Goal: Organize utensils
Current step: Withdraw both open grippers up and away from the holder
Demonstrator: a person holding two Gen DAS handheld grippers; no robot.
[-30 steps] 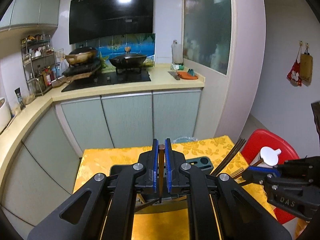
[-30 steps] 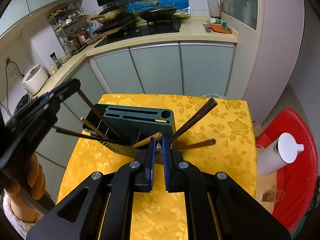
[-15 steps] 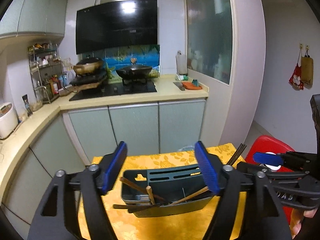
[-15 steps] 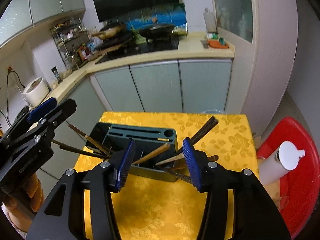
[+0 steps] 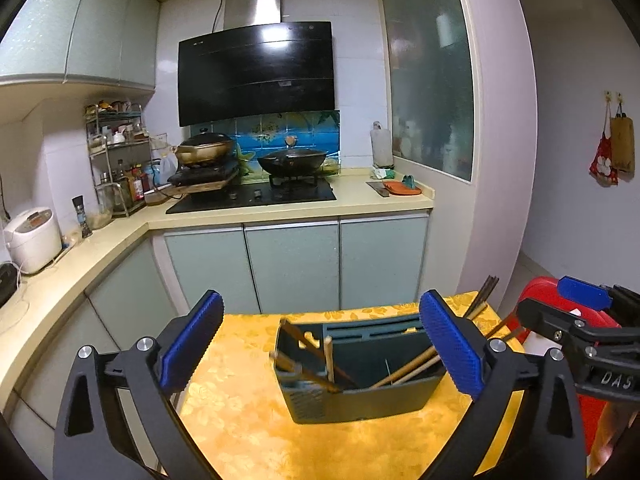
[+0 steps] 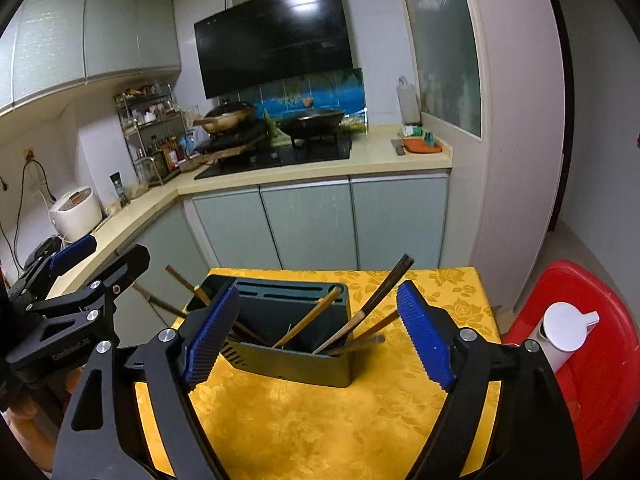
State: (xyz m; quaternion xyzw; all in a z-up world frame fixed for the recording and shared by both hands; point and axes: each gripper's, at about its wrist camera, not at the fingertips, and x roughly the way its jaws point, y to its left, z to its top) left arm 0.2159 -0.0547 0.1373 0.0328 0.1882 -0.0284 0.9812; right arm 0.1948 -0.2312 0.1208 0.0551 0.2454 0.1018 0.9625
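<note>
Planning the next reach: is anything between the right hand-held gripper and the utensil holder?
Nothing visible: the right hand-held gripper, jaws opening and empty, faces the utensil holder across bare yellow tablecloth.

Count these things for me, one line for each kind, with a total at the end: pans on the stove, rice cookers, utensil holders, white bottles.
Pans: 2
Rice cookers: 1
Utensil holders: 1
White bottles: 1
Total: 5
</note>
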